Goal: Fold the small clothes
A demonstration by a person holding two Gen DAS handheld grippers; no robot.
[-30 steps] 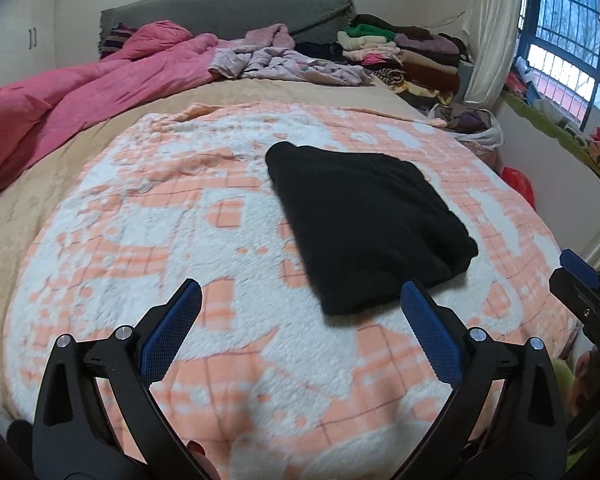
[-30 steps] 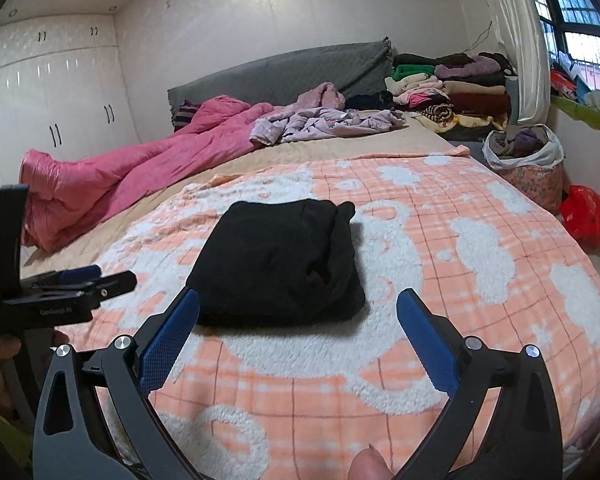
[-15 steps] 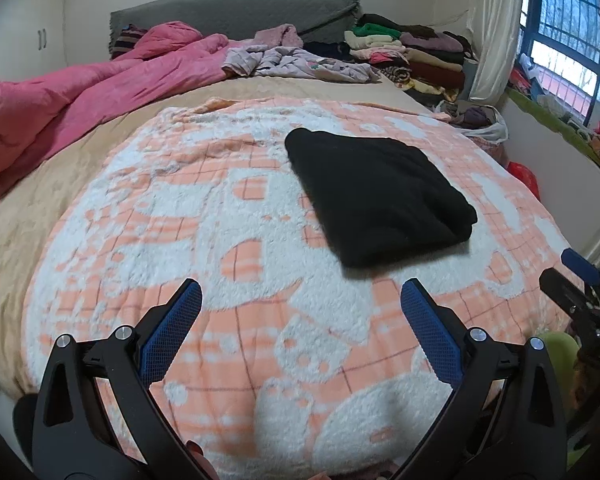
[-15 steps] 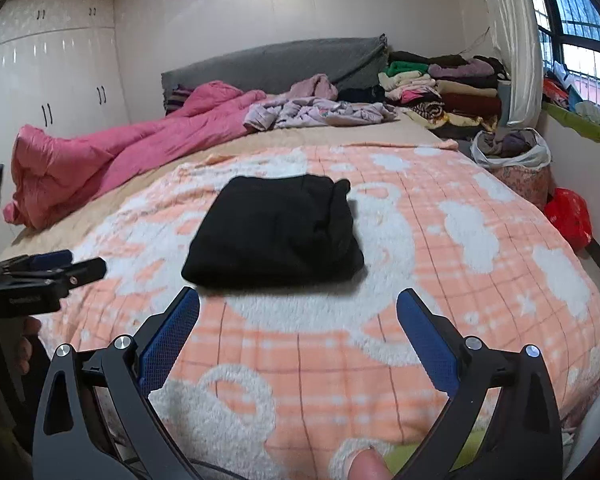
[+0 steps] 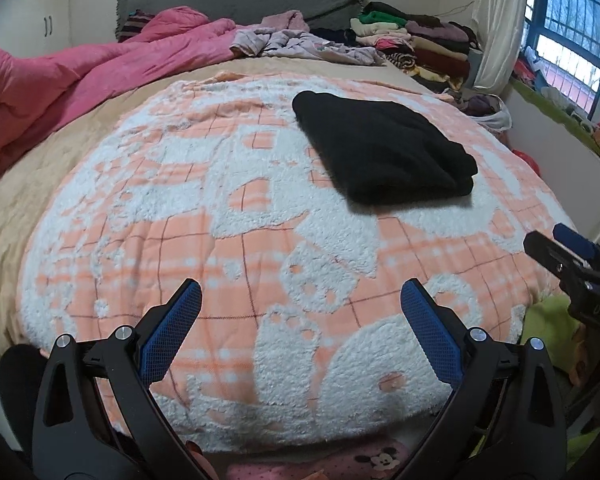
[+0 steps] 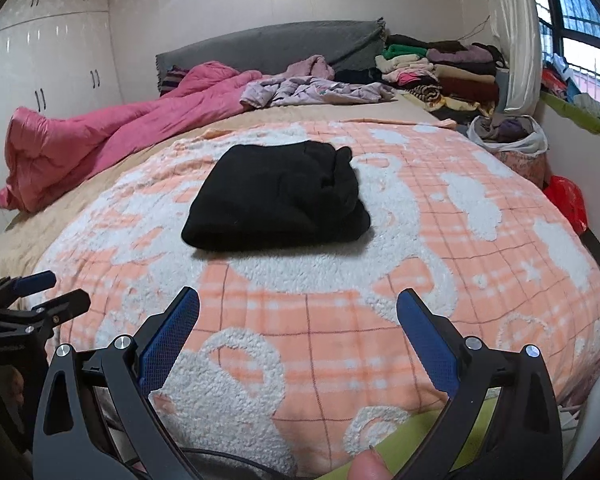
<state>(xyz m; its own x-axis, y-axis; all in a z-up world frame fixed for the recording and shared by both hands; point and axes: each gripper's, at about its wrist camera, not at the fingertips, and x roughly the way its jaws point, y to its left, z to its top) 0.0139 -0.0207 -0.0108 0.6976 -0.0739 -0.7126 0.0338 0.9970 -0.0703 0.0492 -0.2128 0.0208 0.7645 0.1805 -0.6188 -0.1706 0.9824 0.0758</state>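
Observation:
A black garment lies folded into a thick rectangle on the orange-and-white fleece blanket; the right wrist view shows it too. My left gripper hangs open and empty over the blanket's near edge, well short of the garment. My right gripper is likewise open with nothing between its blue pads, back from the garment. Each gripper appears in the other's view: the right one at the right edge, the left one at the left edge.
A pink duvet lies bunched along the bed's left side. Crumpled lilac clothes and a stack of folded clothes sit by the grey headboard. A bag of laundry and a red bag stand right of the bed.
Both grippers have pulled back from the folded black garment toward the foot of the bed, staying open. The garment has not moved.

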